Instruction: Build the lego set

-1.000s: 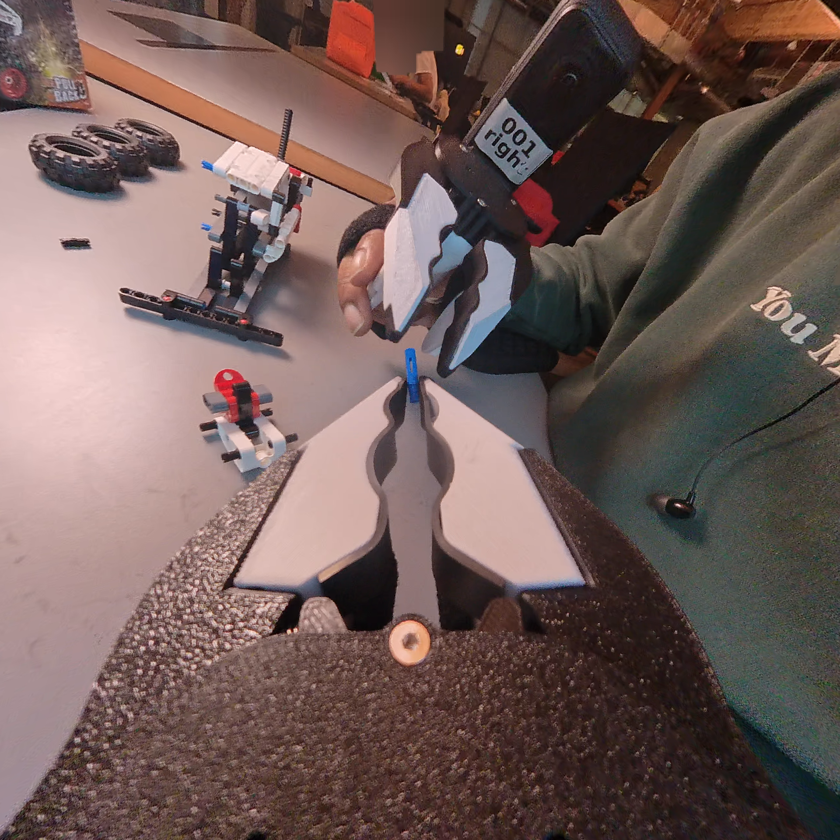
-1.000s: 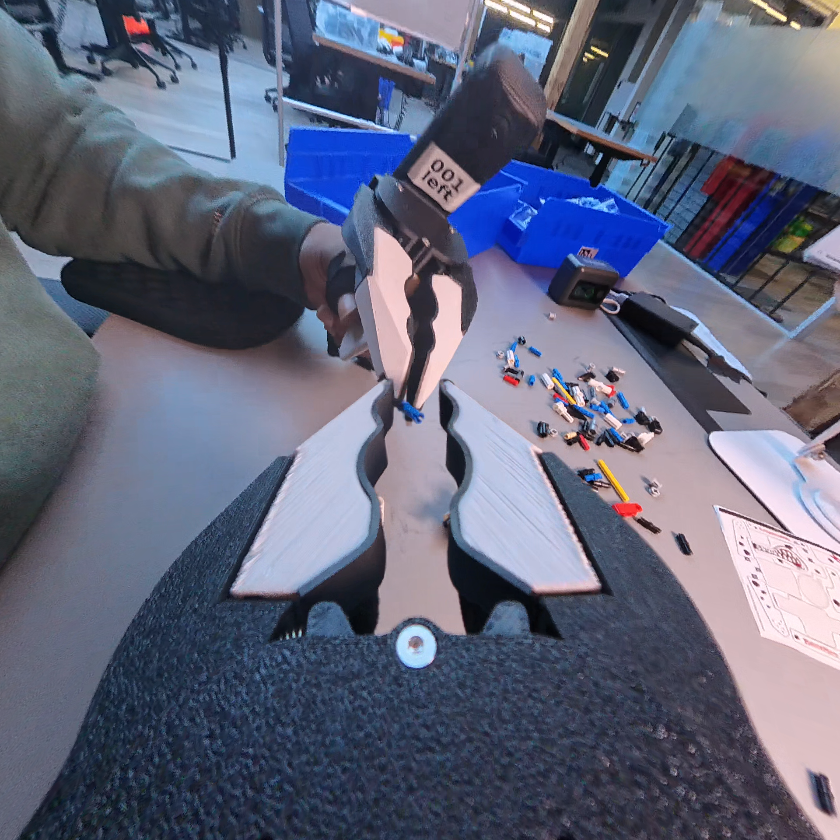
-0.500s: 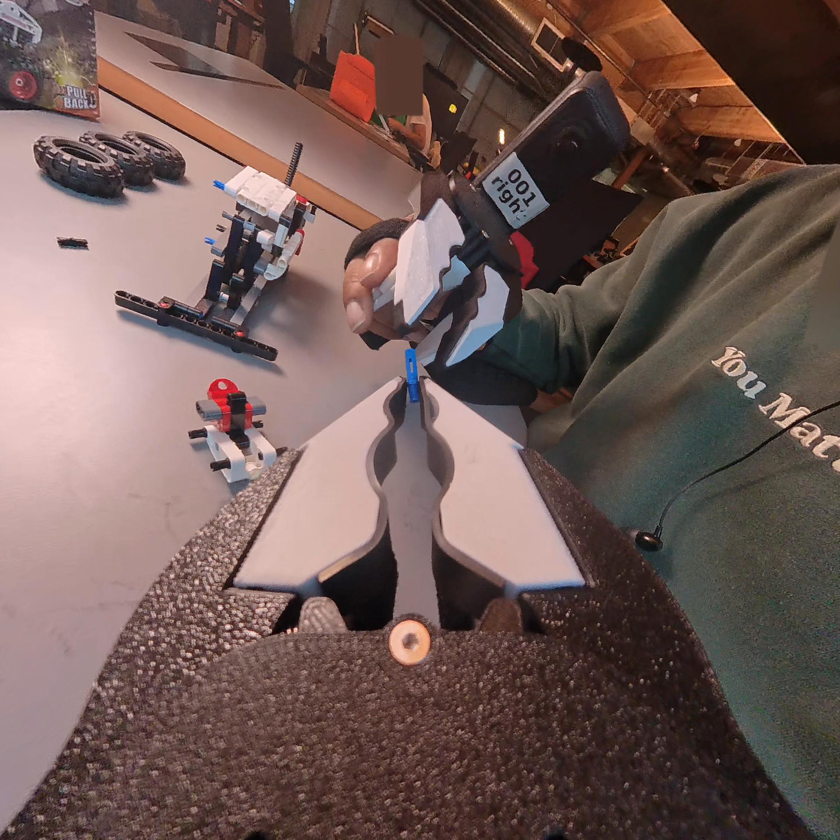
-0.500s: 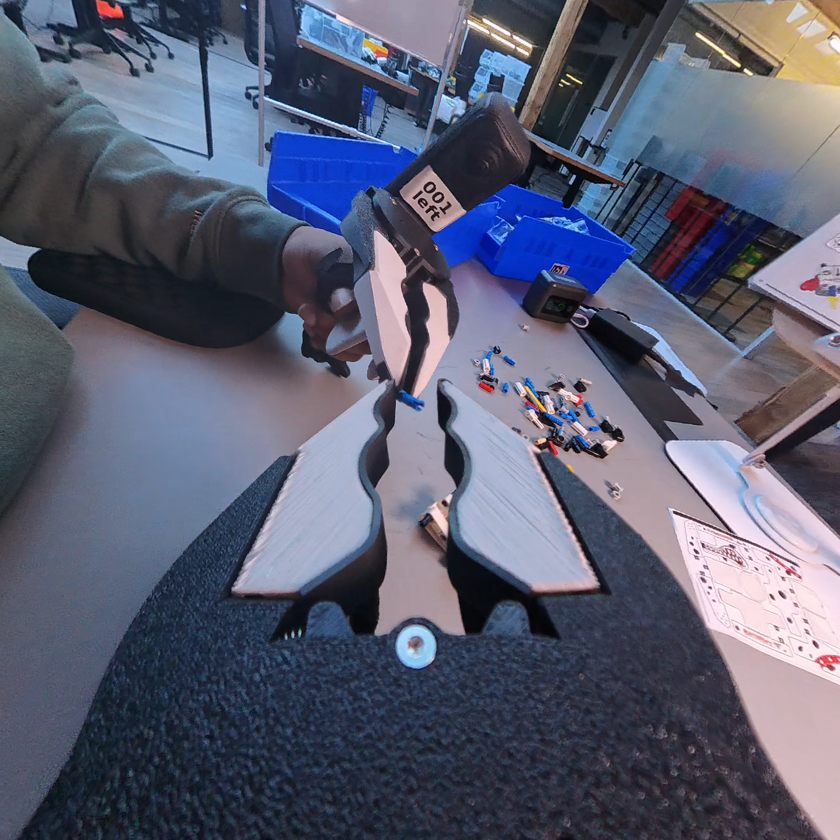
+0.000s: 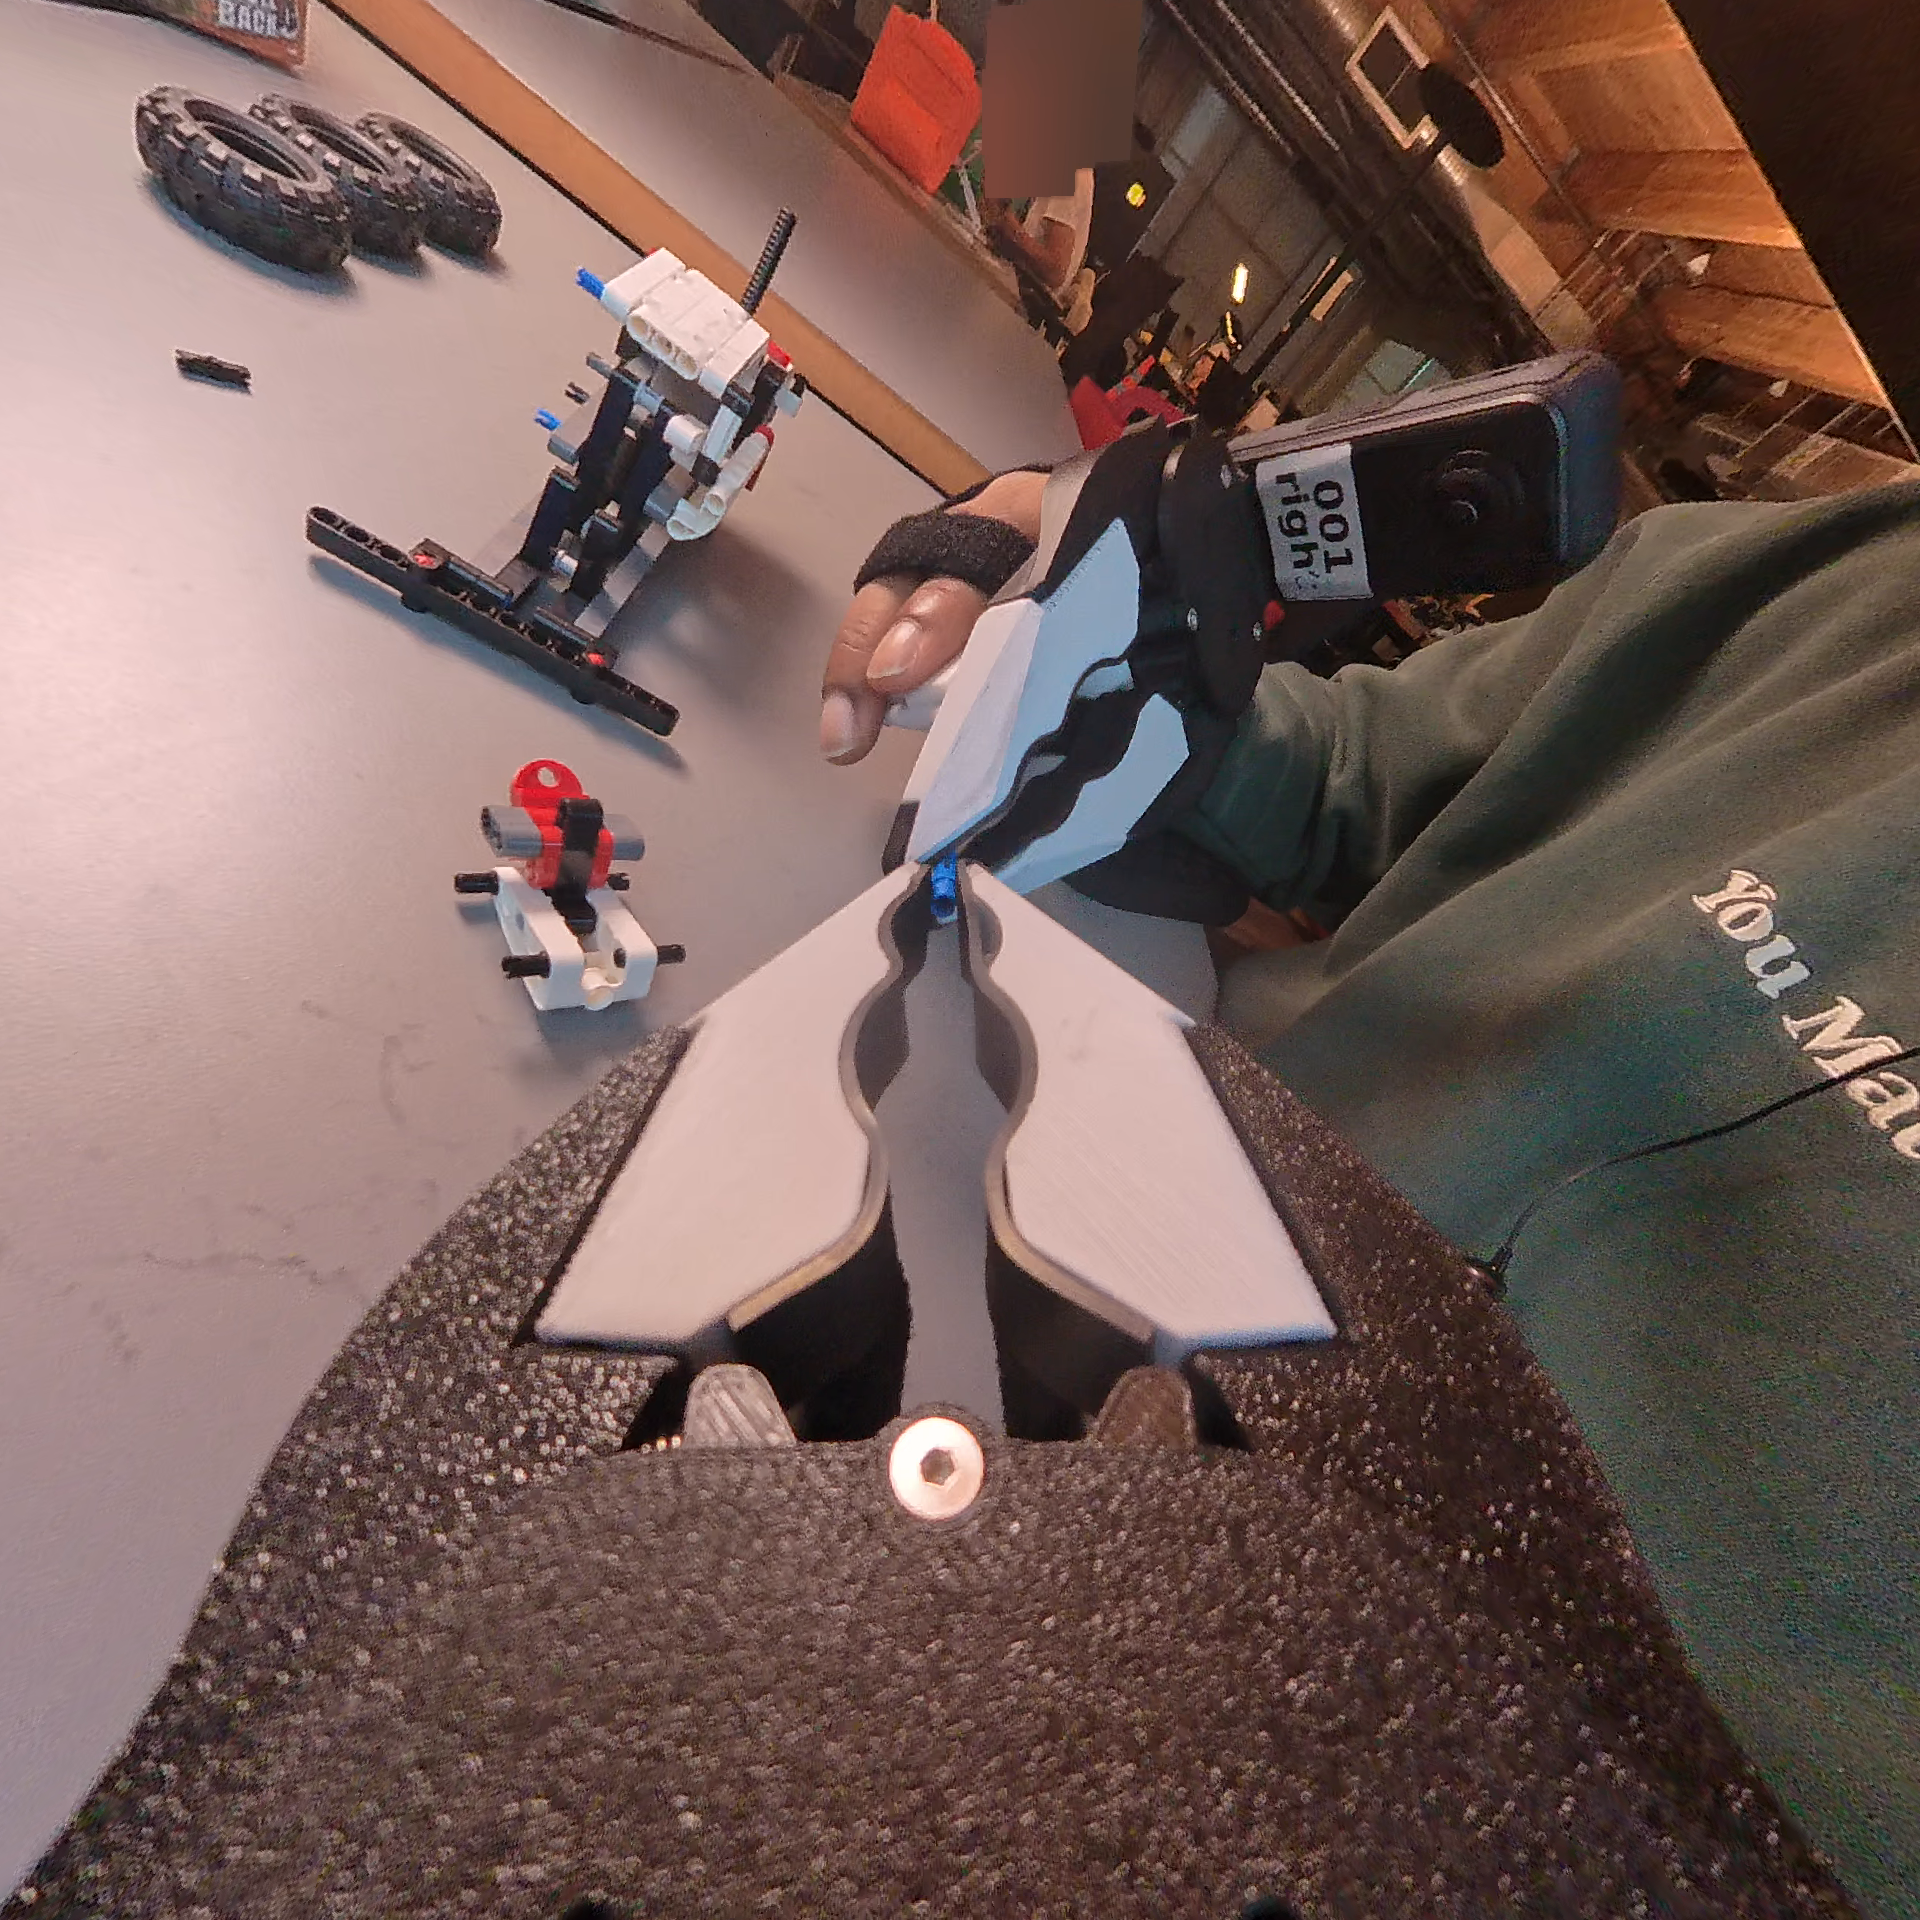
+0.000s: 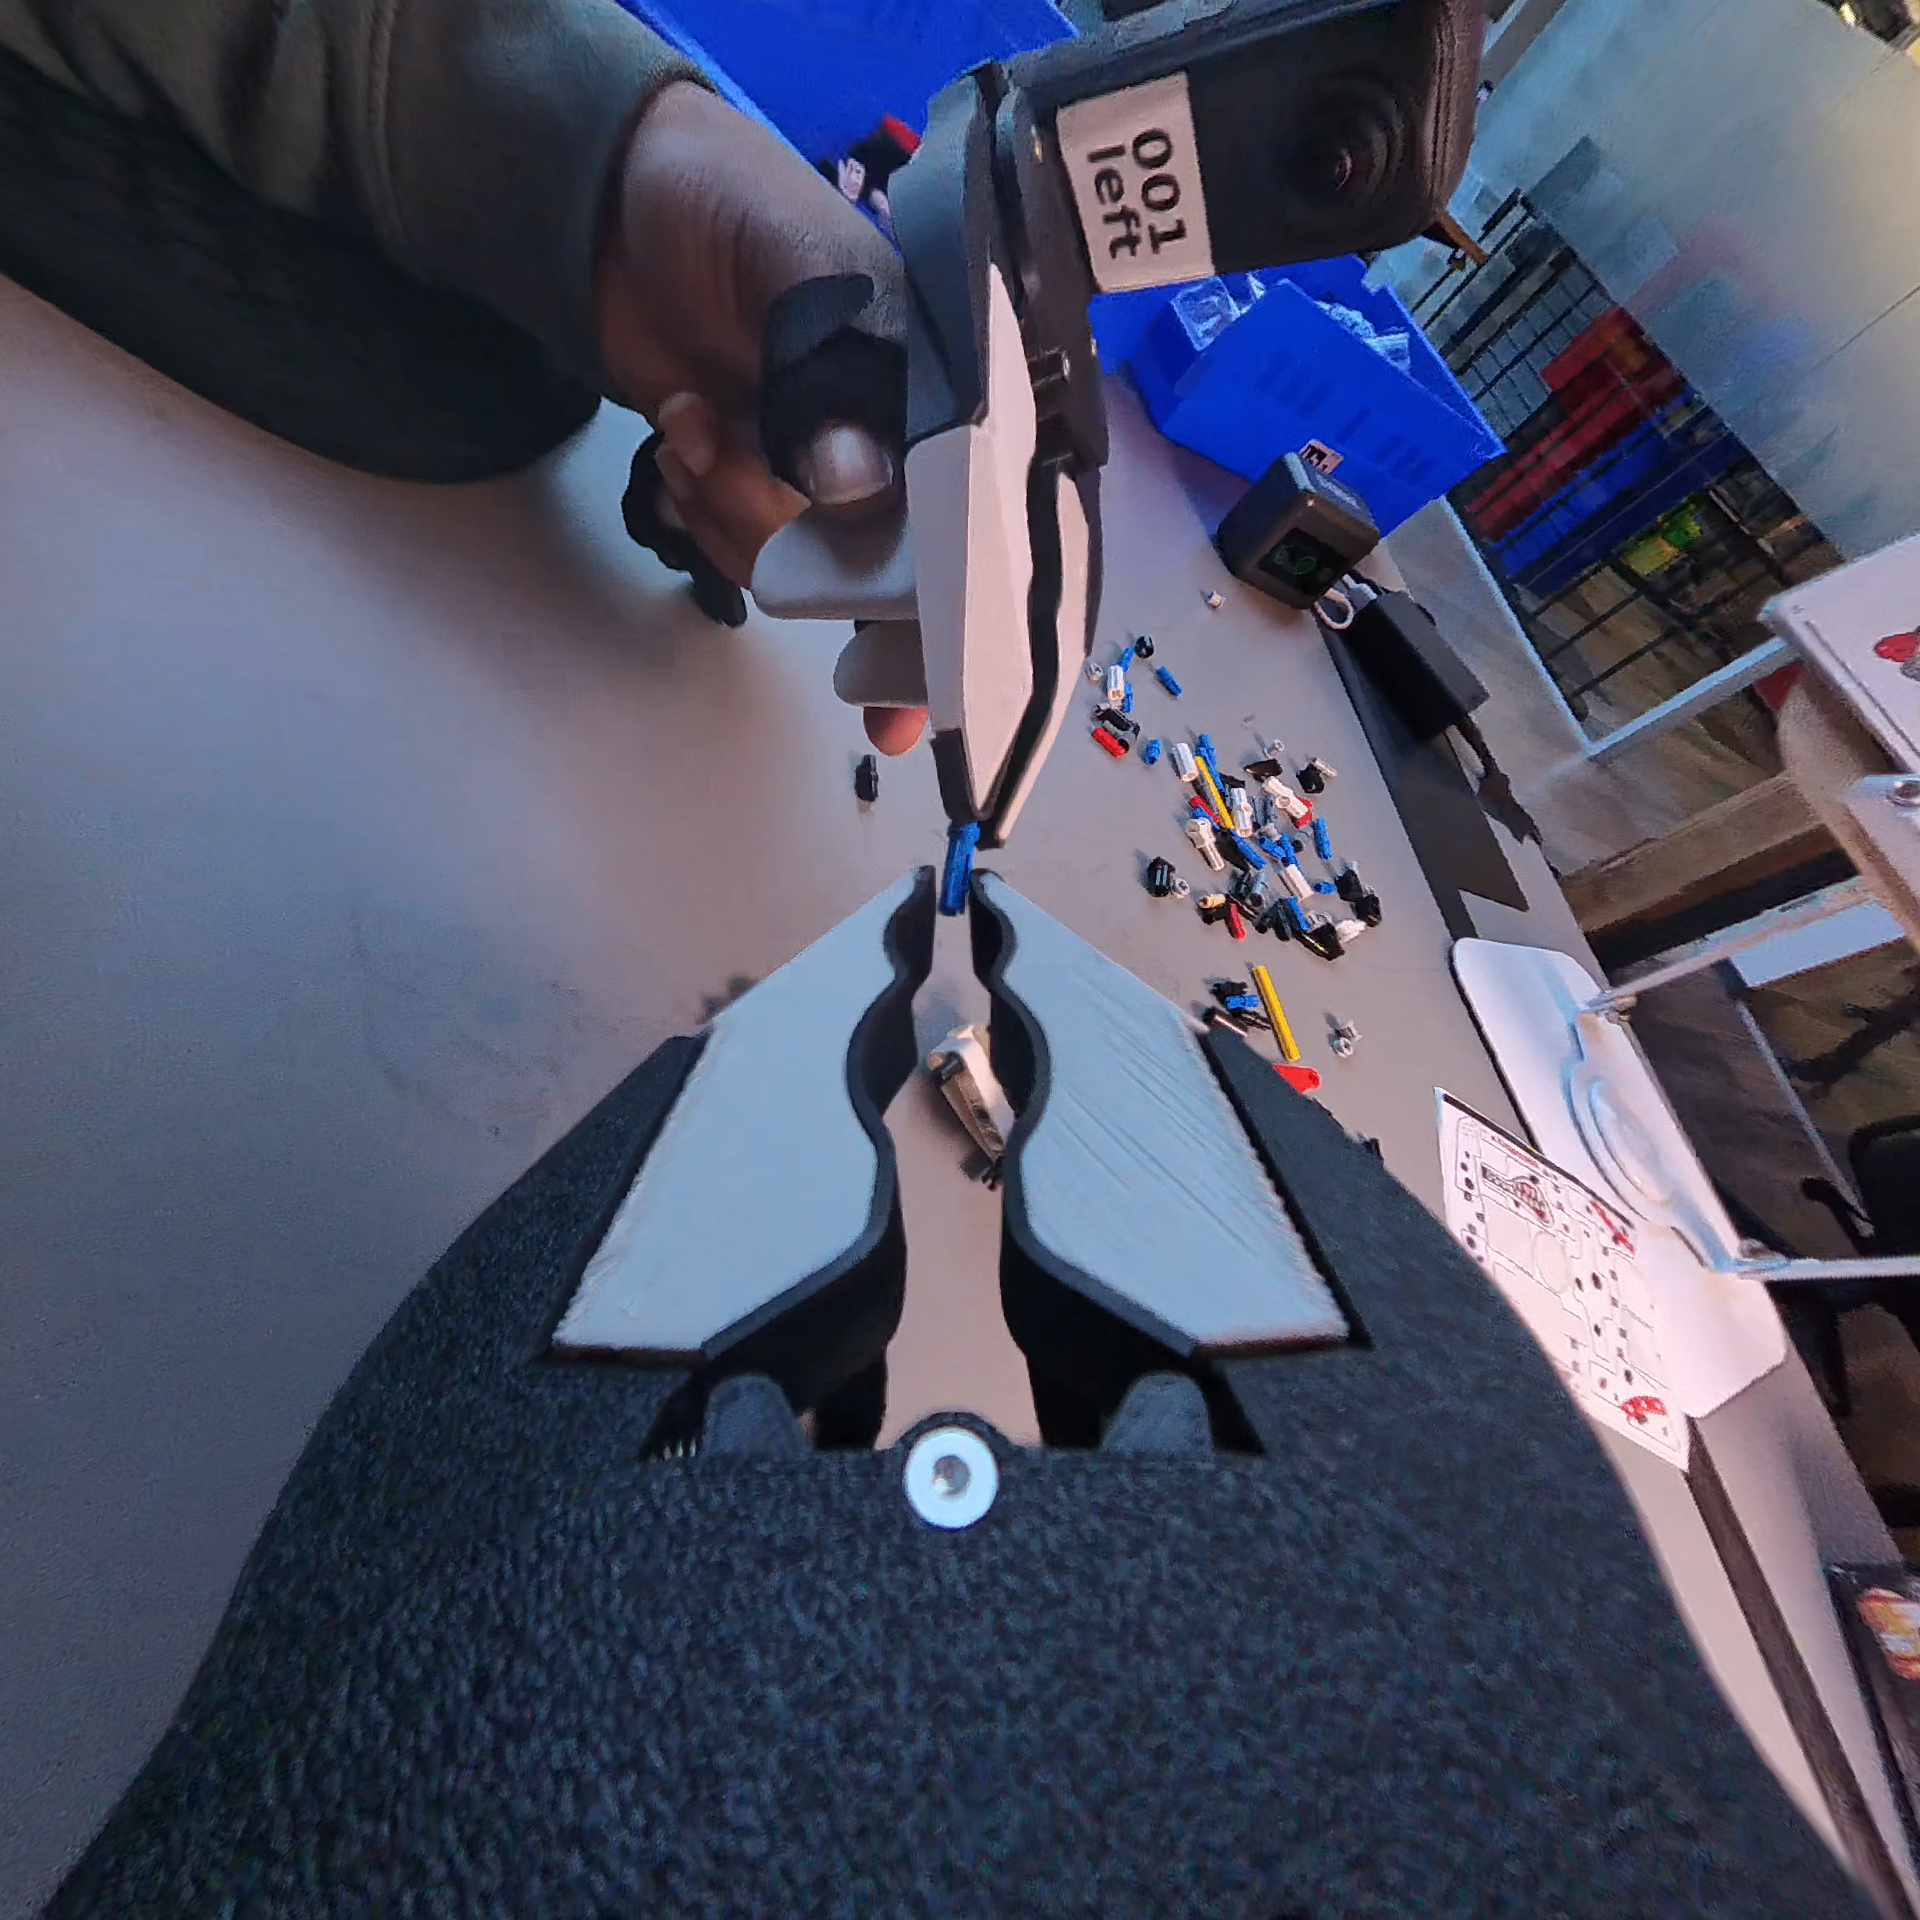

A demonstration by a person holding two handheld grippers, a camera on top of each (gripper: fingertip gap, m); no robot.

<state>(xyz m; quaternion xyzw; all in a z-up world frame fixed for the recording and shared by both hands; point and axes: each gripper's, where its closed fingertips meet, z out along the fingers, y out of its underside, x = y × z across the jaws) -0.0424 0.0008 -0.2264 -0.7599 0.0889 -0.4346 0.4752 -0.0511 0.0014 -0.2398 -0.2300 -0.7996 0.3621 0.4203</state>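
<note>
Right gripper (image 6: 951, 894) now closed onto one blue pin (image 6: 956, 868); left gripper (image 5: 940, 899) clamps same pin; three tyres (image 5: 312, 182) on table.

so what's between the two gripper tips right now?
A small blue plastic pin, bridging the left gripper and right gripper tips; clearest in the right wrist view.
</note>
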